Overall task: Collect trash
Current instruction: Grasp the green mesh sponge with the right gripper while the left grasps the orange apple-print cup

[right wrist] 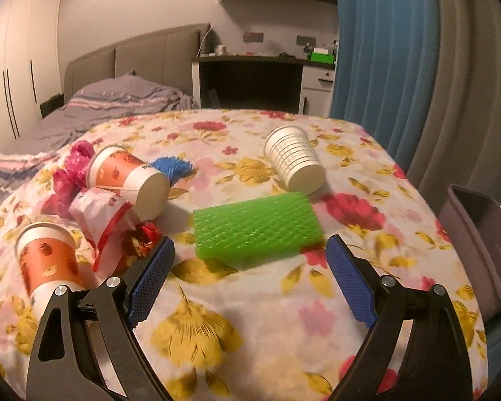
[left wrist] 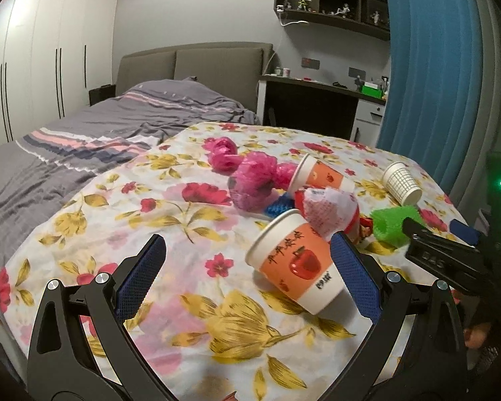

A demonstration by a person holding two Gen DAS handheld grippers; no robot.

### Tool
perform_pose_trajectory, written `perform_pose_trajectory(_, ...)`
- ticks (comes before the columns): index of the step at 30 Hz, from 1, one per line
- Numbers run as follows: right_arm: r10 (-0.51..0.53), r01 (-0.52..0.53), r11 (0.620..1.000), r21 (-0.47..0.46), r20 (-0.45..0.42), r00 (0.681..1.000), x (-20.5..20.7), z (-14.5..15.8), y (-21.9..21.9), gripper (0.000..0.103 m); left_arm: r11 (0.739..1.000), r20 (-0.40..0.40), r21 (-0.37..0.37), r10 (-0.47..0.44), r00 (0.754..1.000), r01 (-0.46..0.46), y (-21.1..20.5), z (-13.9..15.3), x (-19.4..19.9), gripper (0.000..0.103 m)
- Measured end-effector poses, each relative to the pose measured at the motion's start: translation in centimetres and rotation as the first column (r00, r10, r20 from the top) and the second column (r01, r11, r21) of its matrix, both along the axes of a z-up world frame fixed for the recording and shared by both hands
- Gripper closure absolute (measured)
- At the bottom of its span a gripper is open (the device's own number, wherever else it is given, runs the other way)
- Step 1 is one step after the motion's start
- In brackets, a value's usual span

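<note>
Trash lies on a floral tablecloth (left wrist: 183, 300). My left gripper (left wrist: 247, 264) is open just short of a tipped orange paper cup (left wrist: 294, 264), whose side is by the right finger. Behind that cup are a crumpled white-red wrapper (left wrist: 330, 210), a second orange cup (left wrist: 320, 175), pink foam nets (left wrist: 250, 180), a blue net (left wrist: 279, 205) and a white cup (left wrist: 400, 182). My right gripper (right wrist: 250, 267) is open, its fingertips either side of the near edge of a green foam net (right wrist: 257, 230). Left of that net lie the orange cups (right wrist: 48, 260) (right wrist: 127, 173); the white cup (right wrist: 294, 157) lies behind it.
A grey bin (right wrist: 481, 247) stands off the table's right edge. A bed (left wrist: 83, 127) lies to the left, a desk (left wrist: 317, 97) and a blue curtain (left wrist: 427, 67) behind. The other gripper's body (left wrist: 451, 260) reaches in from the right in the left wrist view.
</note>
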State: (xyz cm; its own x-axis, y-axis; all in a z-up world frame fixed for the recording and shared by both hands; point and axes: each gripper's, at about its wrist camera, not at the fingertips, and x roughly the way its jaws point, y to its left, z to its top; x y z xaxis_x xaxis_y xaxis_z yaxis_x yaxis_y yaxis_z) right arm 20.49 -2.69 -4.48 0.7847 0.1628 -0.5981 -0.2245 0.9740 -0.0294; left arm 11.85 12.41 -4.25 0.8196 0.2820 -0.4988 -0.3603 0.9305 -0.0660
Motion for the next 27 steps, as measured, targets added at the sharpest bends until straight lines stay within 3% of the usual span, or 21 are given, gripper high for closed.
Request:
perform_pose_trajectory(11,0.005,-0.014,0.998,-0.066,-0.137,0.991,3.6,-1.7,2.0,0.038,0.999,-0.017,-0.041,-0.023,1.0,0.023,0.5,-0.7,0.6,0.006)
perform_pose_trajectory(13,-0.004,-0.006,0.998,-0.067,-0.158,0.987,3.9,-2.0,1.9,0.05,0.999,-0.019,-0.037,-0.032,0.999,0.031,0.2,-0.8,0.7,0.006)
perform_pose_trajectory(15,-0.007,-0.004,0.998,-0.066,-0.165,0.986,3.9,-2.2,1.7,0.069,0.998,-0.025,-0.037,-0.042,0.999,0.041,-0.1,-0.9,0.7,0.006)
perform_pose_trajectory(18,-0.013,0.002,0.998,-0.069,-0.164,0.986,3.6,-2.2,1.1,0.085,0.998,-0.029,-0.042,-0.05,0.998,0.049,-0.3,-1.0,0.8,0.006)
perform_pose_trajectory(27,-0.068,0.068,0.998,0.008,-0.07,0.995,0.6,-0.7,-3.1,0.096,0.988,-0.048,-0.135,-0.077,0.996,0.07,-1.2,-2.0,1.9,0.006)
